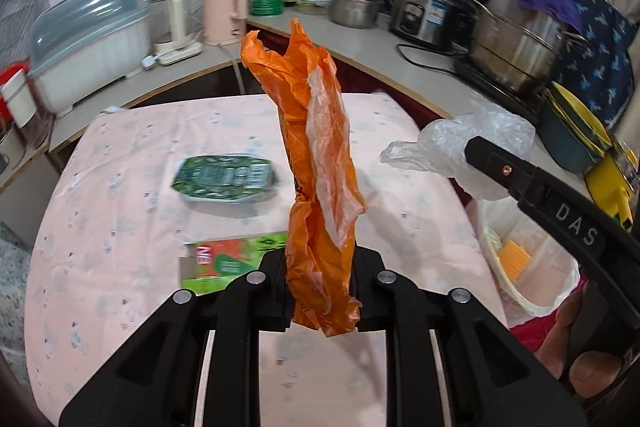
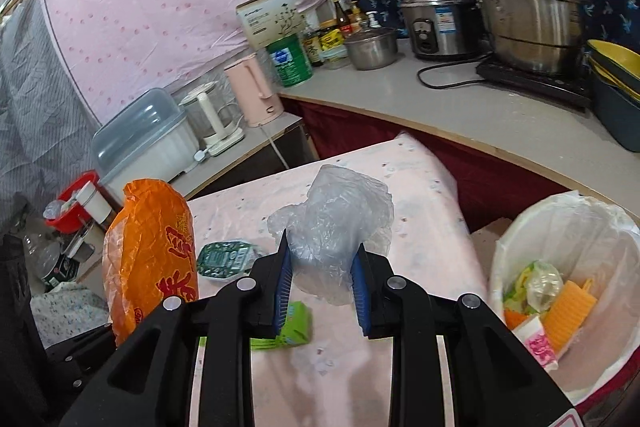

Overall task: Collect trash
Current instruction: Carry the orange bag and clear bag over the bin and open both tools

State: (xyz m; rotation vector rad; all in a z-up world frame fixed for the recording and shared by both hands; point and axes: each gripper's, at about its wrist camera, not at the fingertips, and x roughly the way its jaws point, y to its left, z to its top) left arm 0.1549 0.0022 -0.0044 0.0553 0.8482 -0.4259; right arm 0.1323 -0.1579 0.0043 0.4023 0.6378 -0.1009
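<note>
Two bags held up, one in each gripper, above the table.

One orange bag (image 1: 320, 163) is pinched upright in the narrow left gripper (image 1: 320, 291); one clear bag (image 2: 332, 223) is clamped between the right gripper's (image 2: 322, 287) blue pads. Two packets are left on the pink table (image 1: 120, 227): one green box (image 1: 224, 263), one green pouch (image 1: 224, 179). One lined bin (image 2: 520, 239), already holding several scraps, is seen at the right.

The right gripper (image 2: 322, 277) clamps a crumpled clear plastic bag (image 2: 334, 227) above the pink-covered table (image 2: 420, 247). A lined trash bin (image 2: 600, 239) stands right; an orange bag (image 2: 150, 251) left.
</note>
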